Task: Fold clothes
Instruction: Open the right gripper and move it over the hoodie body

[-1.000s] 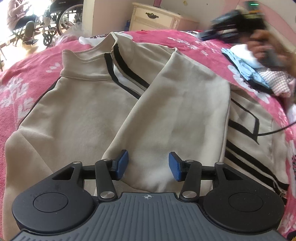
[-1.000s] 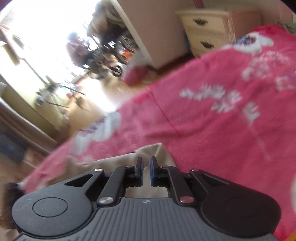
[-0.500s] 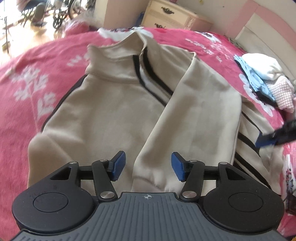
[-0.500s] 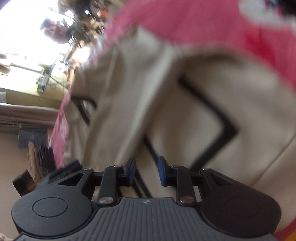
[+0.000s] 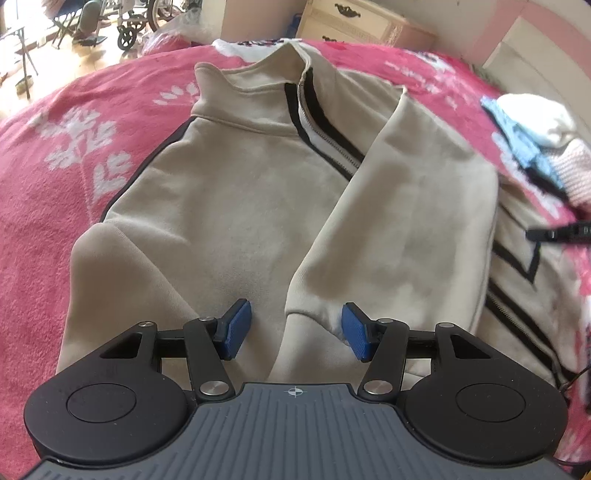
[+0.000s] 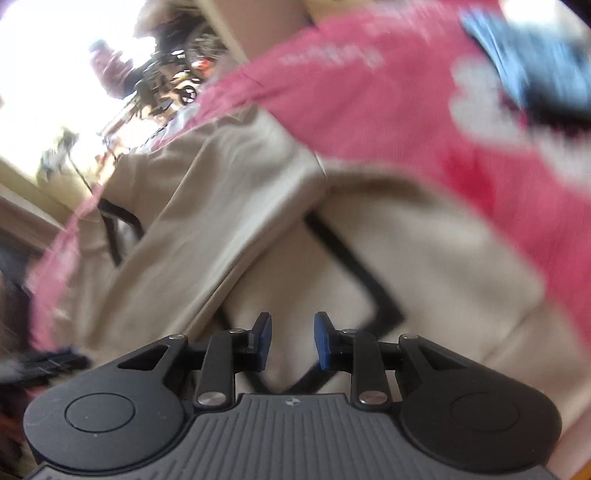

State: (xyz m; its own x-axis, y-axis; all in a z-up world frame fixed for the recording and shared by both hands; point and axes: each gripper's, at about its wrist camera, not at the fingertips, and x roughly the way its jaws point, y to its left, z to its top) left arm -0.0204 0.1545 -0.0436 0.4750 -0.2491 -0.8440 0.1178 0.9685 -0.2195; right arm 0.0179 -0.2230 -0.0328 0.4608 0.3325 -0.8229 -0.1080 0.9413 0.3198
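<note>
Right claw [image 6: 291, 341], pinched shut a second ago, now spread over jacket [image 5: 229, 192] panel. Left claw [image 5: 293, 330] stays spread at sleeve cuff [image 5: 310, 321], lower centre. Jacket on bed [image 5: 48, 155], sleeve folded across; next fold likely.

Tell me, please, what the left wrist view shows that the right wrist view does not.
Only the left wrist view shows the jacket's stand-up collar, its zipper, the sleeve cuff between the open left gripper, and the dresser. Only the right wrist view shows the open right gripper over the black angular stripe. Both show the beige jacket on the pink blanket.
</note>
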